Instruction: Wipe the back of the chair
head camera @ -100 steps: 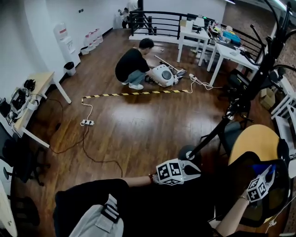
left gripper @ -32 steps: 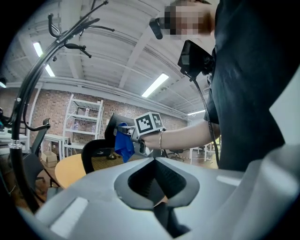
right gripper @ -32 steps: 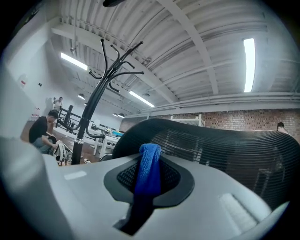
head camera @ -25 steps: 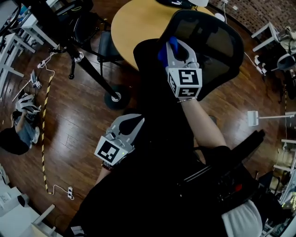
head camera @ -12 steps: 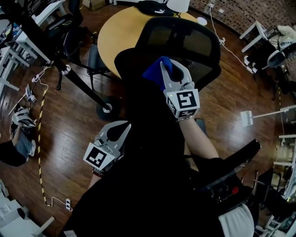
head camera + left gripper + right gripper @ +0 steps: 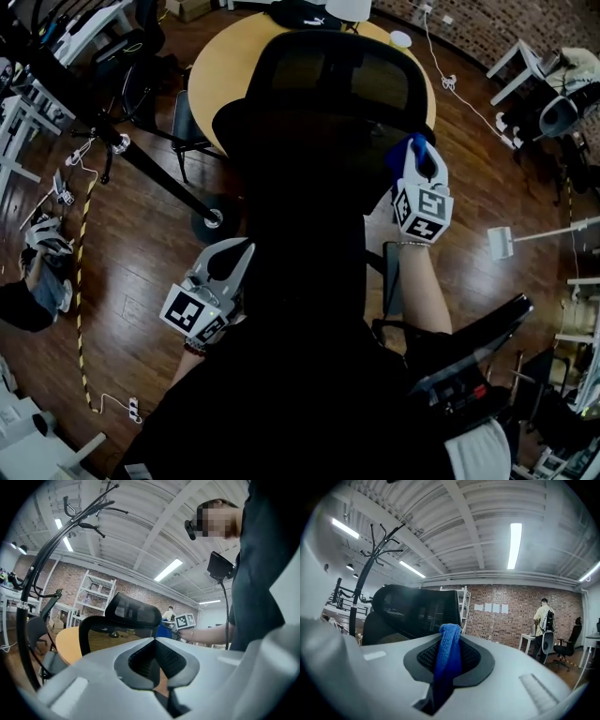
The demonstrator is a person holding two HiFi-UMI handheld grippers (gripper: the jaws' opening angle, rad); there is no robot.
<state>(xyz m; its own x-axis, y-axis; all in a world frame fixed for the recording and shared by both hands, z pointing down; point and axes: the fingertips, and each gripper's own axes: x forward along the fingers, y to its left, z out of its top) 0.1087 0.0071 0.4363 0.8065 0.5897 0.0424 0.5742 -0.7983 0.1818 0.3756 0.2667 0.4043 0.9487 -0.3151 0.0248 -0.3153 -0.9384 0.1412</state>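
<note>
The black office chair stands with its mesh headrest [image 6: 342,75] toward me and its dark back [image 6: 300,187] below. My right gripper [image 6: 419,150] is at the back's right edge, shut on a blue cloth [image 6: 403,157]. In the right gripper view the cloth [image 6: 449,651] hangs folded between the jaws of the right gripper [image 6: 449,641], with the headrest [image 6: 417,611] just beyond. My left gripper [image 6: 237,251] is low at the chair's left side, shut and holding nothing. The left gripper [image 6: 154,640] faces the chair [image 6: 122,620] and the cloth [image 6: 165,630].
A round wooden table [image 6: 211,80] stands behind the chair. A black coat stand leans left of it, its base [image 6: 214,220] on the floor. Another dark chair [image 6: 469,352] is at the lower right. A crouching person [image 6: 28,281] and striped floor tape [image 6: 80,281] lie far left.
My right gripper carried the blue cloth from the middle of the chair back to its right edge. The left gripper barely shifted.
</note>
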